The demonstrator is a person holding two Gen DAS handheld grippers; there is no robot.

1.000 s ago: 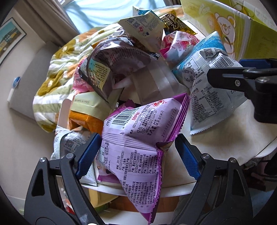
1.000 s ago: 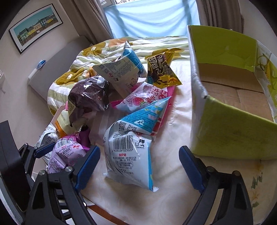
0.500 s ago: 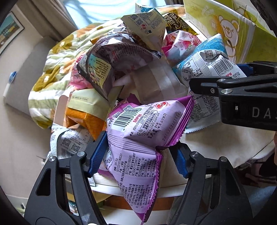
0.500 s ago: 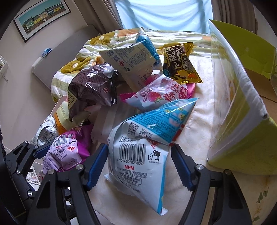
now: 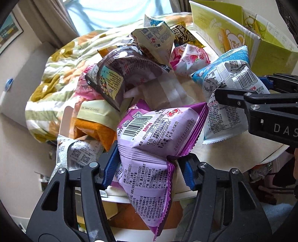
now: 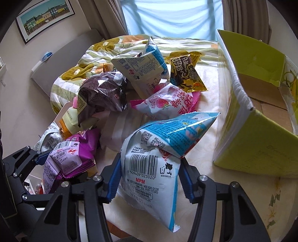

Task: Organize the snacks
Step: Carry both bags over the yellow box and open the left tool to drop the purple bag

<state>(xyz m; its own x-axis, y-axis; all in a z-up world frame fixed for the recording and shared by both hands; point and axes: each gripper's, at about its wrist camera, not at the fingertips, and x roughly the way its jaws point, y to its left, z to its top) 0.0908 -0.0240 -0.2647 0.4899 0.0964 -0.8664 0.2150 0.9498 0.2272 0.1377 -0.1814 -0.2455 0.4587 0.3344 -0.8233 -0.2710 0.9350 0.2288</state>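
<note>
Glossy crinkled plastic film on the purple snack bag (image 5: 149, 141) between the ribbed blue pads (image 5: 109, 167); same shiny film on the blue-and-white bag (image 6: 149, 163); matt black plastic gripper arms with metal screws; matt cardboard box (image 6: 260, 141), right; soft printed cloth quilt (image 6: 78, 74) beyond

Daylight, soft and bright, from the curtained window (image 6: 175, 16) far ahead of both claws. Window area washed out pale blue. Specular glare on the dark purple snack bag (image 6: 104, 93) and the blue snack bag (image 6: 178, 128). Strong fisheye bending, black vignette at corners. Print near claws sharp; shadows faint.
</note>
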